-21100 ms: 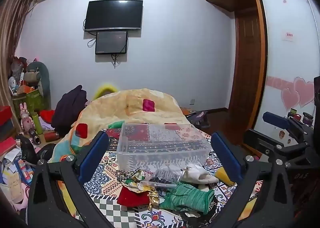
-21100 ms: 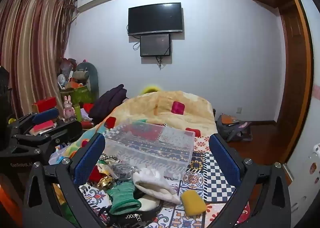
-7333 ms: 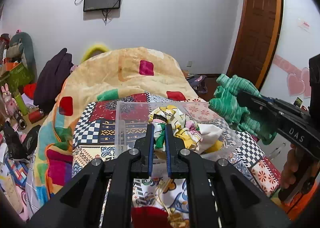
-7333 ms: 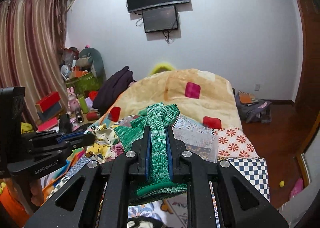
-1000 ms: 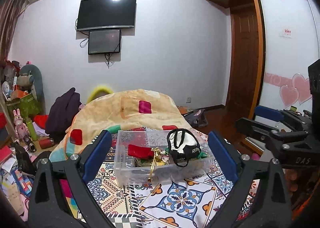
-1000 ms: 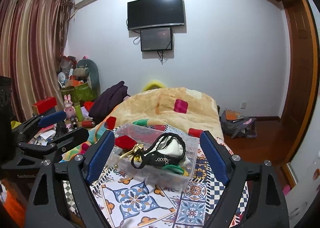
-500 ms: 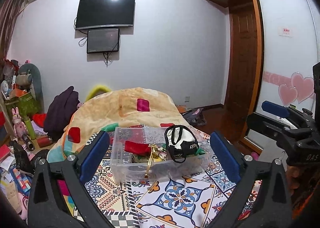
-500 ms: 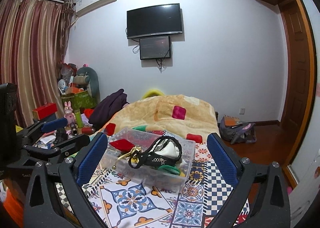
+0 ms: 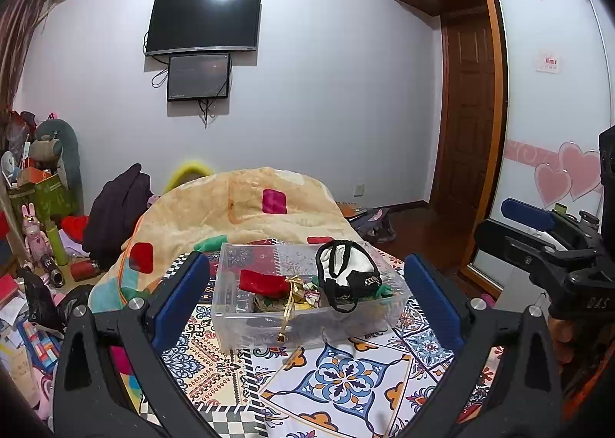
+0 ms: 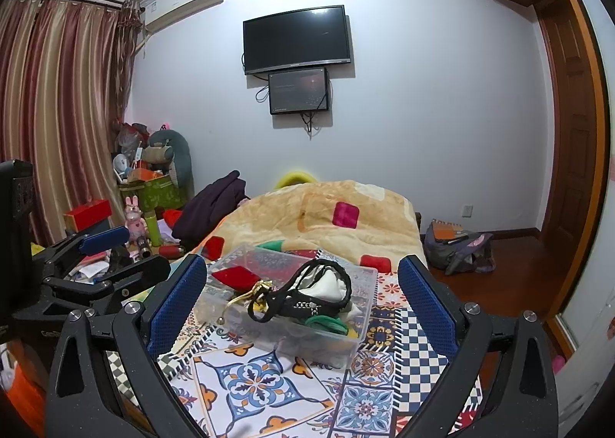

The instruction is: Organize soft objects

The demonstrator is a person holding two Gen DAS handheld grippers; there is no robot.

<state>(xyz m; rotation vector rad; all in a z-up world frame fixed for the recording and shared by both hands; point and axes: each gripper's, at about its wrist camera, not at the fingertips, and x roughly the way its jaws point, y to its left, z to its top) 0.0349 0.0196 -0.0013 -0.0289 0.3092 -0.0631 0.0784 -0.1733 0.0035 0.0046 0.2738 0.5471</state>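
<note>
The clear plastic bin [image 9: 307, 307] sits on the patterned bedspread [image 9: 346, 380], roughly centred between both pairs of fingers in each wrist view. It's holding the soft stuff: a red pouch [image 9: 263, 281] with a gold tassel cord [image 9: 288, 307] dangling over the near wall, a white-and-black bag with black straps [image 9: 348, 276] heaped on the right side, and a bit of green knit [image 10: 326, 322] peeking out underneath. Something floral is tucked under the pouch, but it's too buried to make out.

Left gripper [image 9: 307, 307] — jaws spread wide, blue pads well apart, nothing between them, hanging back from the bin. Right gripper [image 10: 301, 307] is the same deal: wide apart and empty, on the near side of the bin.

Behind the bin is a lumpy orange quilt [image 9: 250, 207] with coloured patches, with a dark jacket [image 9: 115, 211] just to its left. A TV [image 9: 203, 23] and a smaller screen [image 9: 198, 77] are on the far wall, striped curtains [image 10: 50, 111] and a pile of clutter with a pink bunny toy [image 10: 134, 222] on the left, and a wooden door [image 9: 467, 111] on the right.
</note>
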